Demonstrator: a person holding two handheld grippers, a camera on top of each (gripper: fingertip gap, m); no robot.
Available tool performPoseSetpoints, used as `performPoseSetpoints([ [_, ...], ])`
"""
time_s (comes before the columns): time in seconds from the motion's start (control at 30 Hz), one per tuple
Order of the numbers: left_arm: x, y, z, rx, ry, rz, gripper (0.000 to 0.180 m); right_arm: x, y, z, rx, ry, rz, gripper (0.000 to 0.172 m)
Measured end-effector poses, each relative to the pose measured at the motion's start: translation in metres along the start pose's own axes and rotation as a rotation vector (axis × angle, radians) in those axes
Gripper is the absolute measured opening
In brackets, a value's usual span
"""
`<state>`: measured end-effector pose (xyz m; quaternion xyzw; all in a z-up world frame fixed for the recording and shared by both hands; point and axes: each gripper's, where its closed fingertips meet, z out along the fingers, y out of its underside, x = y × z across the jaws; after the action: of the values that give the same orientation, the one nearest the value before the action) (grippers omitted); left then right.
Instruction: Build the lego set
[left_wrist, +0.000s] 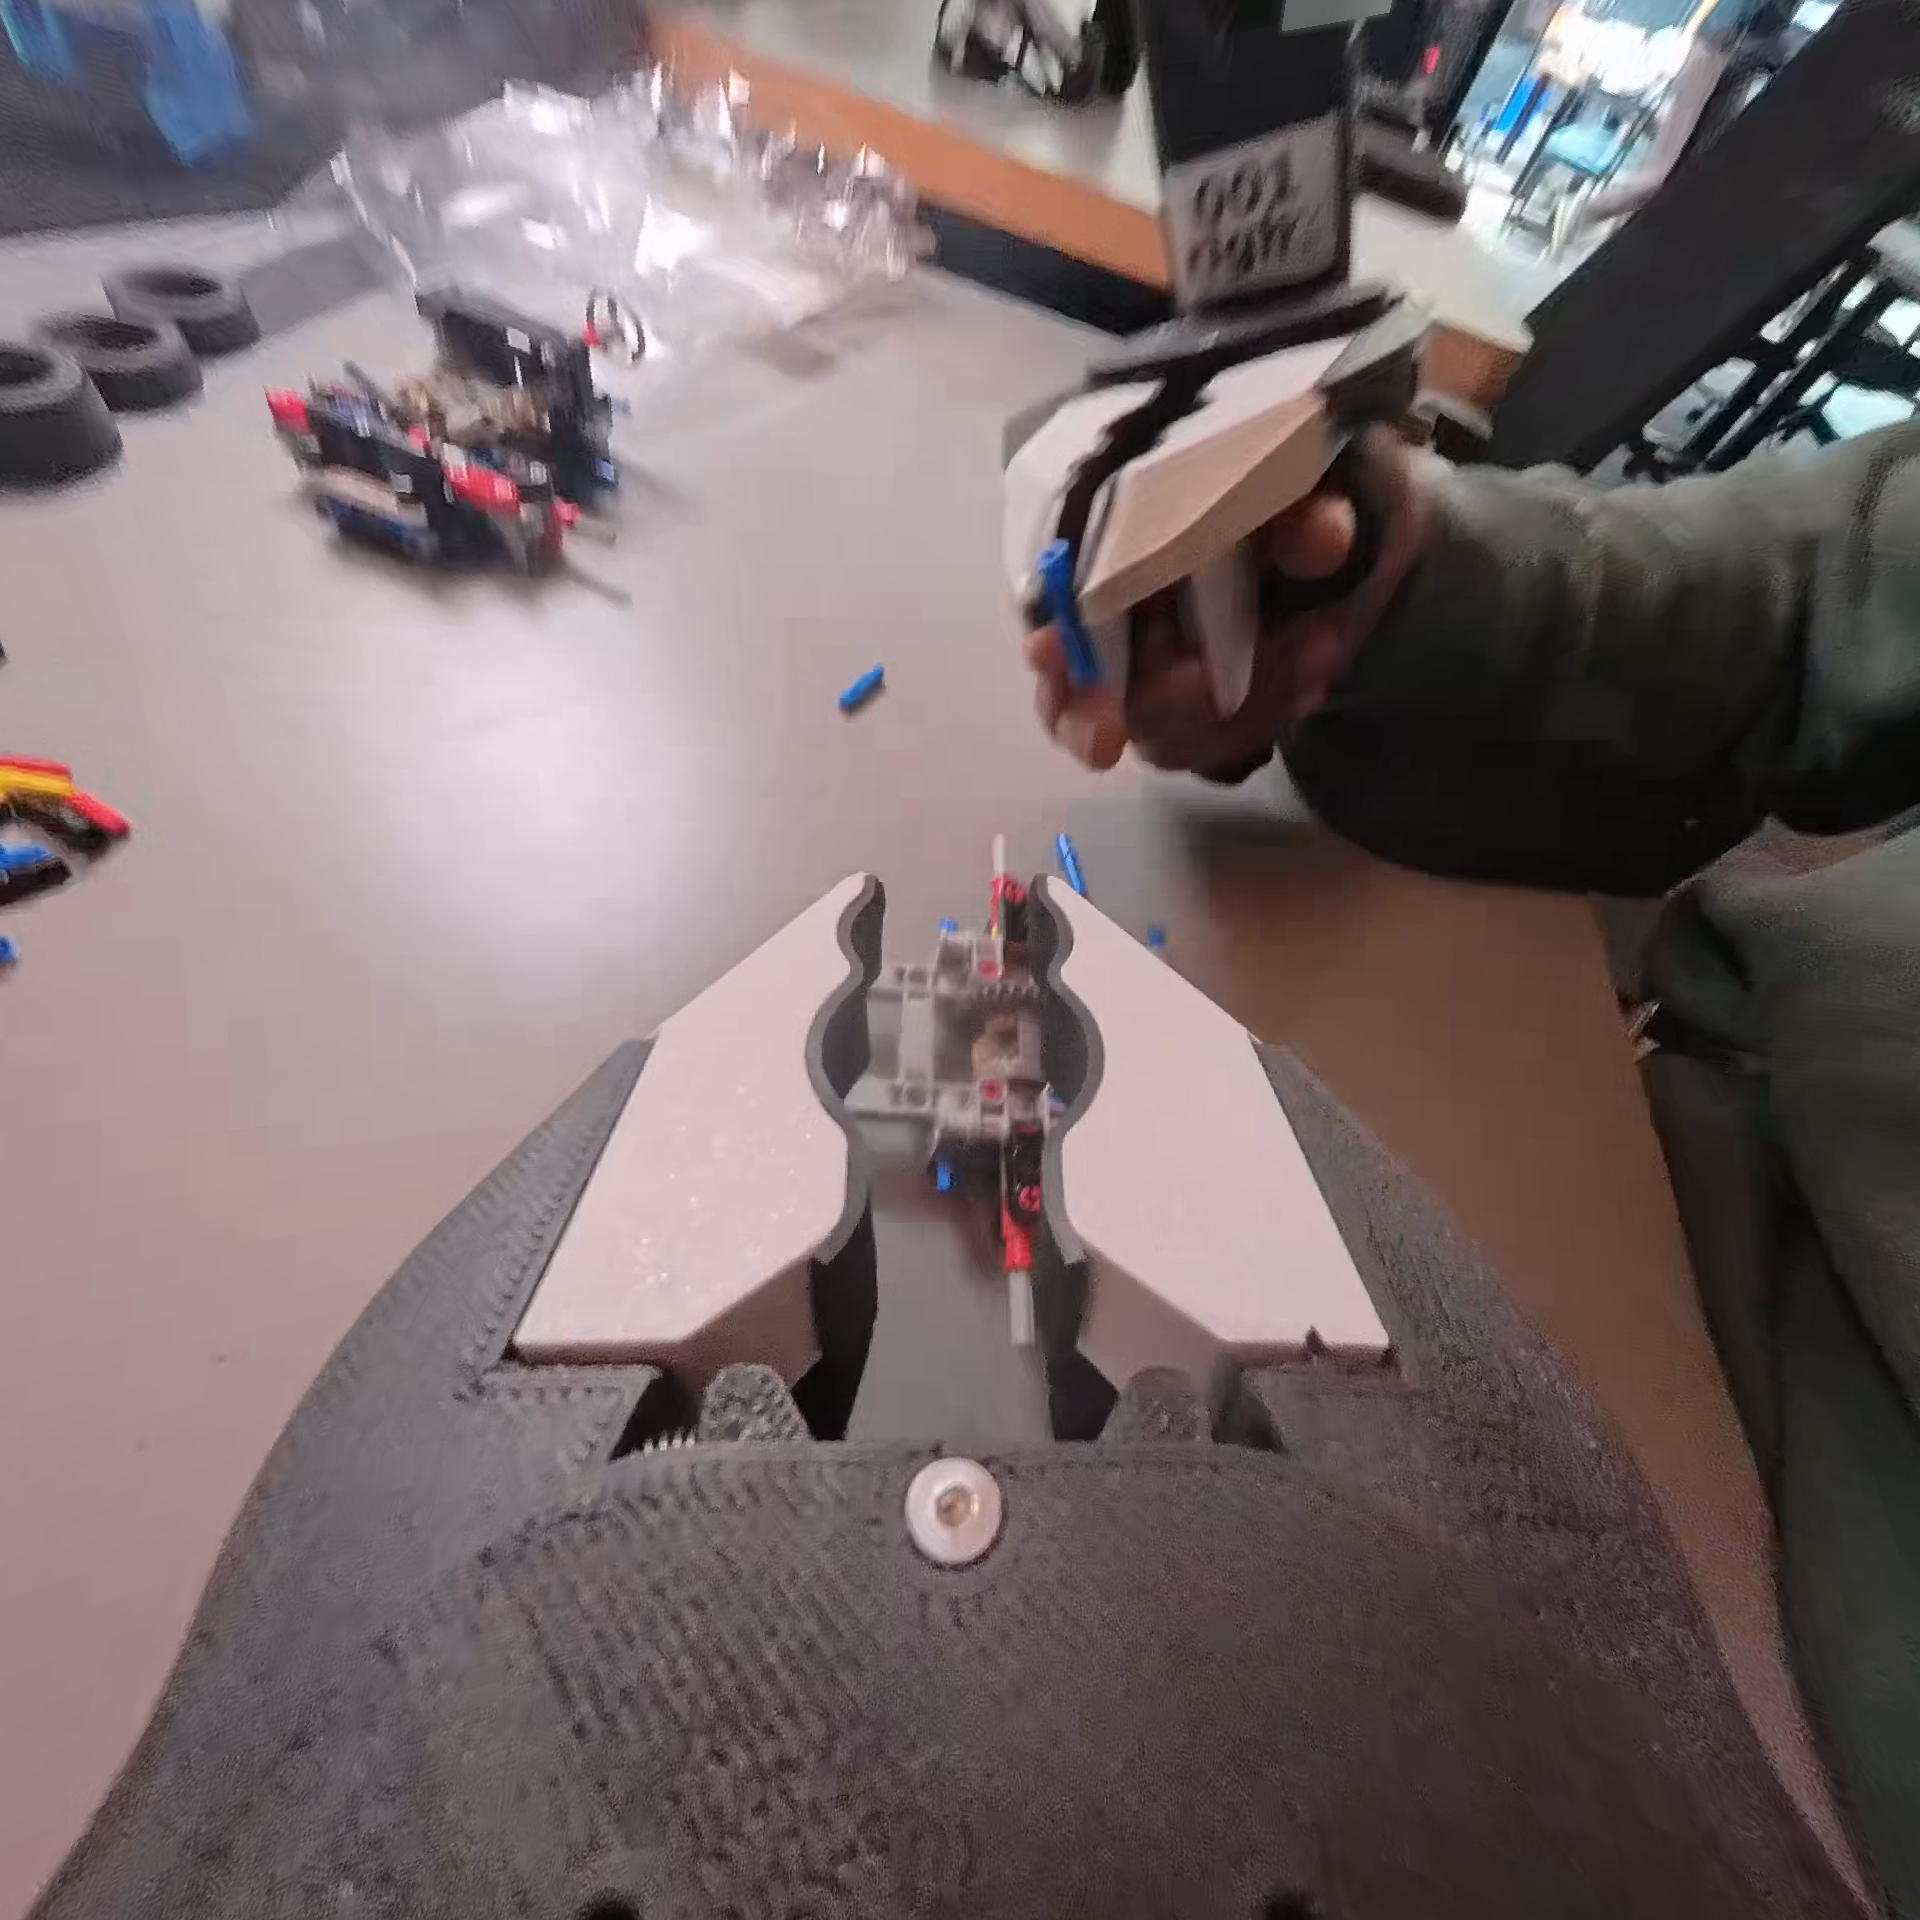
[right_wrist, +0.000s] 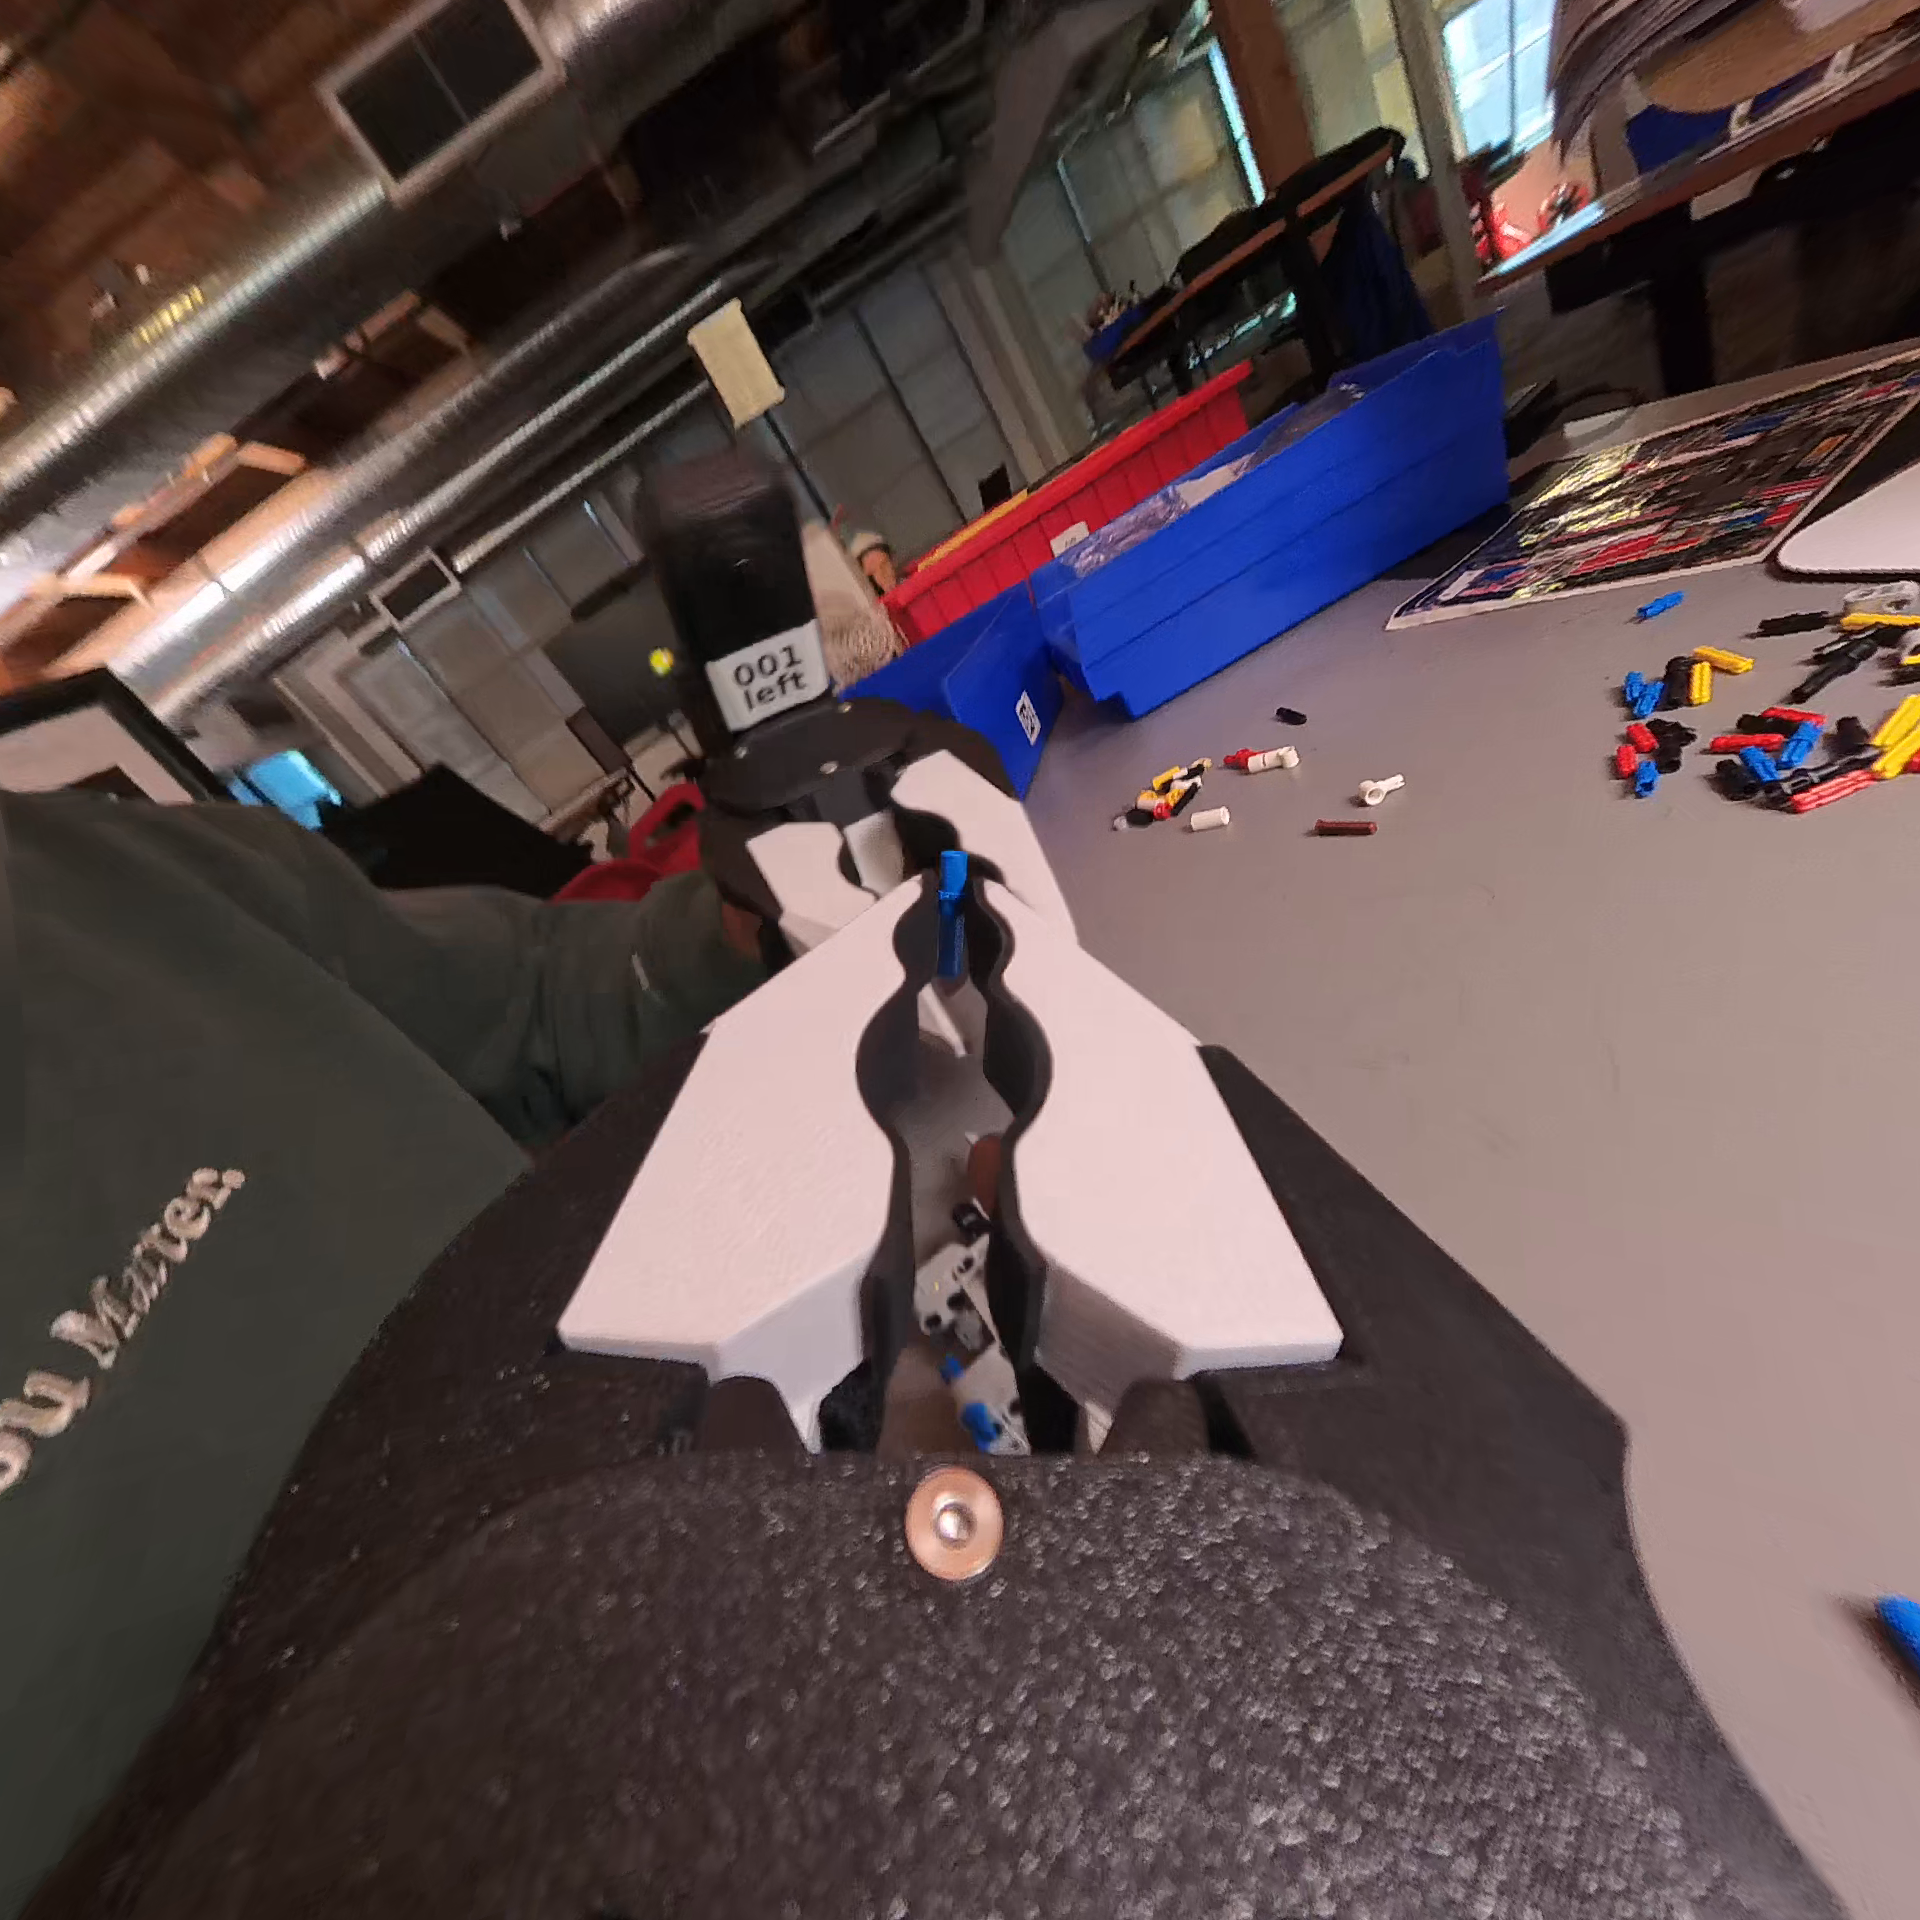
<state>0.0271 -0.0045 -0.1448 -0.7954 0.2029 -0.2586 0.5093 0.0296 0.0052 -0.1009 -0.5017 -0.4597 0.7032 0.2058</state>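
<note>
Your left gripper (left_wrist: 961, 894) has smooth, matt white plastic fingers (left_wrist: 727, 1122) on a rough, grainy black printed body with a shiny metal screw (left_wrist: 953, 1509). Between the fingers at frame centre sits a grey plastic brick assembly (left_wrist: 935, 1049), slightly glossy. The table (left_wrist: 468, 727) on the left looks smooth with a soft satin sheen. At upper left, crinkled clear plastic bags (left_wrist: 623, 187) glint and matt black rubber tyres (left_wrist: 125, 353) lie beside them. Your right gripper (right_wrist: 948, 894) pinches a glossy blue plastic pin (right_wrist: 950, 914); glossy blue plastic bins (right_wrist: 1278, 540) stand at upper right, and your sleeve (right_wrist: 260, 987) is soft matt cloth.
</note>
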Motion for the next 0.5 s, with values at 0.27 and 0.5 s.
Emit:
performPoseSetpoints([
  [0.27, 0.008, -0.039, -0.006, 0.167, -0.170, 0.216, 0.008, -0.007, -0.007, 0.017, 0.123, -0.005, 0.108, 0.003],
  [0.5, 0.008, -0.033, -0.011, 0.124, -0.157, 0.275, 0.003, -0.008, 0.004, 0.013, 0.008, -0.014, 0.034, 0.004],
])
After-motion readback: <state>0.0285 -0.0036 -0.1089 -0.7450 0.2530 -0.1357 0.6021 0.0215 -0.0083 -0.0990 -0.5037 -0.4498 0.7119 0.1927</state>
